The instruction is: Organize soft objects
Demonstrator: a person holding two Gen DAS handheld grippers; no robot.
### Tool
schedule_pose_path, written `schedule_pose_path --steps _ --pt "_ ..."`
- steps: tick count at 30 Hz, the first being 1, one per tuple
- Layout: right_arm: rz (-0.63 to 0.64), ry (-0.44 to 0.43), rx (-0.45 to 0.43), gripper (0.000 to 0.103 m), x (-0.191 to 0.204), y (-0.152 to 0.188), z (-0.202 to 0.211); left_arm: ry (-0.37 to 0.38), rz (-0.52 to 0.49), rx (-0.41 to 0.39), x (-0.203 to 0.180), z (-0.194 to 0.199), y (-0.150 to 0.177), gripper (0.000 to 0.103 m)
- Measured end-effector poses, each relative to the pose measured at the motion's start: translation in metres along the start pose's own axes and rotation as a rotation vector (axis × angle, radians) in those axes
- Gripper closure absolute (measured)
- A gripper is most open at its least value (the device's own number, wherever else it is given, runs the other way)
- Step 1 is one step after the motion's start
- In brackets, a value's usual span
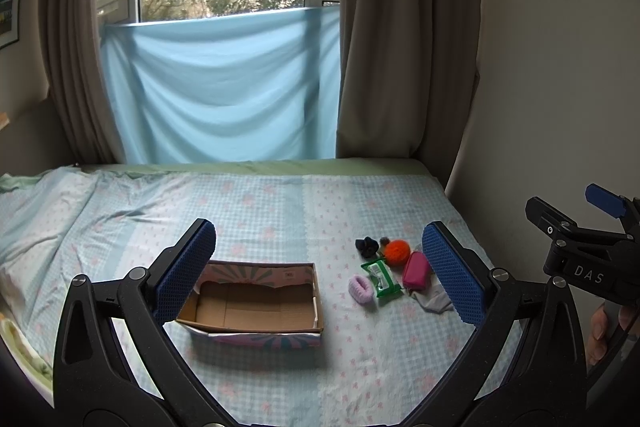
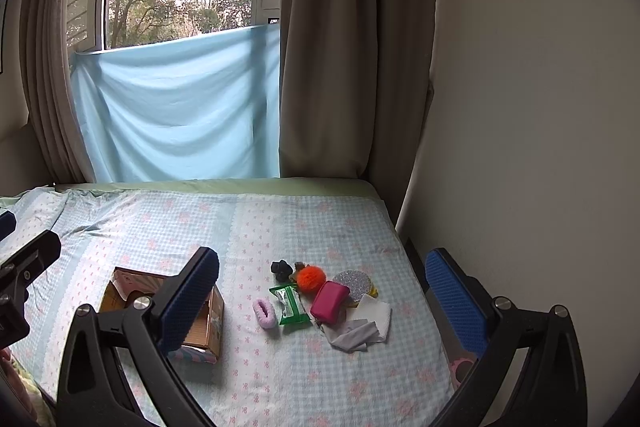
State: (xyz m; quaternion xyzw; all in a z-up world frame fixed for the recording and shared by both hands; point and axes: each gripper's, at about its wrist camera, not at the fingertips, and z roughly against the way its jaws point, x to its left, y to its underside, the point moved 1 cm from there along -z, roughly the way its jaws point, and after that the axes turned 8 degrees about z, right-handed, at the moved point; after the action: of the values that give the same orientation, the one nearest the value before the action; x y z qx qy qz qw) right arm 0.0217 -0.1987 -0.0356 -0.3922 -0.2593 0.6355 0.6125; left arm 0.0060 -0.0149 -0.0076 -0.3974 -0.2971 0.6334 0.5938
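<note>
Daylight comes through the window behind a pale blue sheet (image 1: 220, 87) hung between the brown curtains (image 1: 404, 39), and below it your bed (image 2: 280, 227) is spread with a checked blue cover printed with pink bows. You've got the left gripper (image 1: 320, 271) hovering above the bed with its blue pads spread wide and nothing between them; the open cardboard box (image 1: 256, 303) sits just inside its left finger, its inside bare brown card. Off to the right of that box, well apart from it, lies your cluster of soft things: a lilac scrunchie (image 2: 264, 312), a green tissue packet (image 2: 293, 305) just beside it, a magenta pouch (image 2: 330, 301), an orange pom-pom (image 2: 311, 275), a dark scrunchie (image 2: 281, 269) at the far edge, a glittery silver disc (image 2: 352, 282) behind the pouch, and white and grey cloths (image 2: 362, 325) at the near right. Your right gripper (image 2: 322, 301) hangs over that cluster, fingers wide apart and gripping nothing, so the whole pile shows in the gap between its pads. From the left camera the pile sits close against the inner side of the left gripper's right finger, which hides part of the grey cloth, and the right gripper shows at the far right edge
</note>
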Motion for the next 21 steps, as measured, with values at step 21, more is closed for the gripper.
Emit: schedule_pose_path --steps 21 --pt "0.007 0.007 0.018 0.0 0.0036 -0.0025 0.004 0.005 0.027 0.029 0.0072 -0.0043 -0.0047 0.001"
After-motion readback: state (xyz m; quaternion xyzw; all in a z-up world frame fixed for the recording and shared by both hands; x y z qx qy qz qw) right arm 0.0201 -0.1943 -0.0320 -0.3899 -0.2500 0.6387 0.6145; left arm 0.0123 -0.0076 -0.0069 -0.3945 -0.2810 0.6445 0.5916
